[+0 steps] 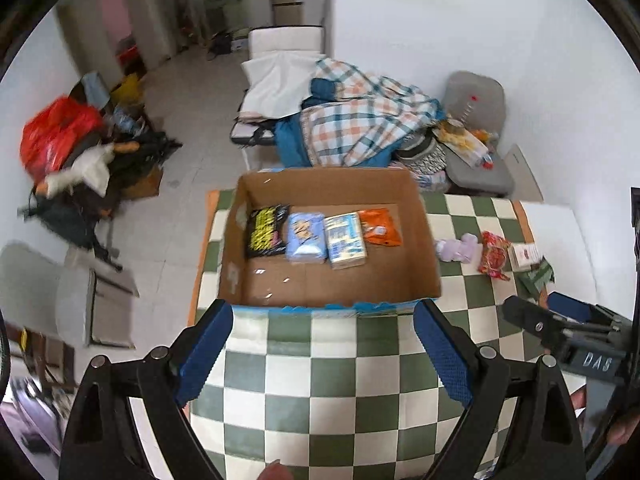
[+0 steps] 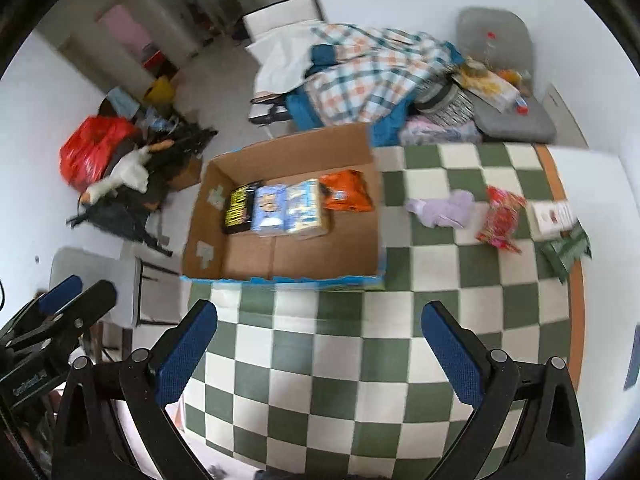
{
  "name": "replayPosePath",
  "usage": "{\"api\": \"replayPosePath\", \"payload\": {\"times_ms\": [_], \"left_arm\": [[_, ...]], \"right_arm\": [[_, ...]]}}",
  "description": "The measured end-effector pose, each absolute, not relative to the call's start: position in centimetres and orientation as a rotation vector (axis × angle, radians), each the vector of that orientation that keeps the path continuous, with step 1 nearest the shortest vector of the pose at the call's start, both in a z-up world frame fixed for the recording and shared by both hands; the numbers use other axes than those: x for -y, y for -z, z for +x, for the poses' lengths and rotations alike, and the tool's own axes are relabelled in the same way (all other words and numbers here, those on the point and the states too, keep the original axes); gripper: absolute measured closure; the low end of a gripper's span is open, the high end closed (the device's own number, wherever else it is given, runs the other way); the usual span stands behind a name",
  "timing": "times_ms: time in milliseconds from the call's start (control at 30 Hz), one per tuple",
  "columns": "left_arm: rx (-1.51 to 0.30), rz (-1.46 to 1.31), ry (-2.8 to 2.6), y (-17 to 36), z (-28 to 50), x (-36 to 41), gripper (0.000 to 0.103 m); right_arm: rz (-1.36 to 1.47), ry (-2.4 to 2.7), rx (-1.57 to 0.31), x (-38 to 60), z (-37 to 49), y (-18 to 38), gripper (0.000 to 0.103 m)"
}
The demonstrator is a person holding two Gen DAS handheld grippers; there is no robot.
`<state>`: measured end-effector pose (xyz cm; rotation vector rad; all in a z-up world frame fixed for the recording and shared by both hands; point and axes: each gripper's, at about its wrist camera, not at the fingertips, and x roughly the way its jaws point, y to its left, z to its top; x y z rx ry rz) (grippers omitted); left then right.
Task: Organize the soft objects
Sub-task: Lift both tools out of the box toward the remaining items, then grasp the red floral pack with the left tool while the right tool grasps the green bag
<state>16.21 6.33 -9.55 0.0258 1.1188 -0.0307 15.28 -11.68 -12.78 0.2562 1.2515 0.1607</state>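
Note:
An open cardboard box (image 1: 424, 240) (image 2: 372, 216) stands on the green-and-white checked tablecloth (image 1: 320, 360) (image 2: 320, 360). In a row along its far side lie a black-and-yellow pack (image 1: 266, 232) (image 2: 240, 208), a blue pack (image 1: 306, 236) (image 2: 269, 206), a light blue-white pack (image 1: 345, 240) (image 2: 306, 208) and an orange pack (image 1: 380, 226) (image 2: 346, 192). Right of the box lie a lilac soft toy (image 1: 460, 248) (image 2: 444, 208), a red snack bag (image 1: 494, 254) (image 2: 502, 218), a white carton (image 1: 526, 256) (image 2: 554, 216) and a green pack (image 1: 538, 276) (image 2: 568, 250). My left gripper (image 1: 324, 330) and right gripper (image 2: 320, 332) are open and empty, in front of the box.
The right gripper shows at the right edge of the left wrist view (image 1: 560, 324); the left one shows at the left edge of the right wrist view (image 2: 60, 312). Behind the table are a plaid quilt (image 1: 360, 120) (image 2: 372, 68), a grey chair (image 1: 476, 100) and a clutter pile on the floor (image 1: 80, 148).

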Motion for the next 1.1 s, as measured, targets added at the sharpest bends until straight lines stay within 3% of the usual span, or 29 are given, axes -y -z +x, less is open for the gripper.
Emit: {"api": "replayPosePath", "payload": {"times_ms": [300,633,1000,1100], "left_arm": [[-1.181,0.275,0.205,14.0,23.7,8.6,0.01],[-1.517,0.262,0.37,28.0,33.4,23.1,0.01],[-1.759,0.254,0.415,39.0,36.6,31.9,0.01],[-1.789,0.283,0.411,41.0,36.8,33.0,0.01]], "right_arm": [[0.421,0.123,-1.269,28.8,16.1,15.4,0.0],[0.622,0.372,-1.37,46.9,19.9,25.1,0.0],[0.784,0.471,-1.546,52.5,24.0,37.8,0.002],[0.788,0.491,-1.576,53.1,24.3,40.0,0.011]]}}
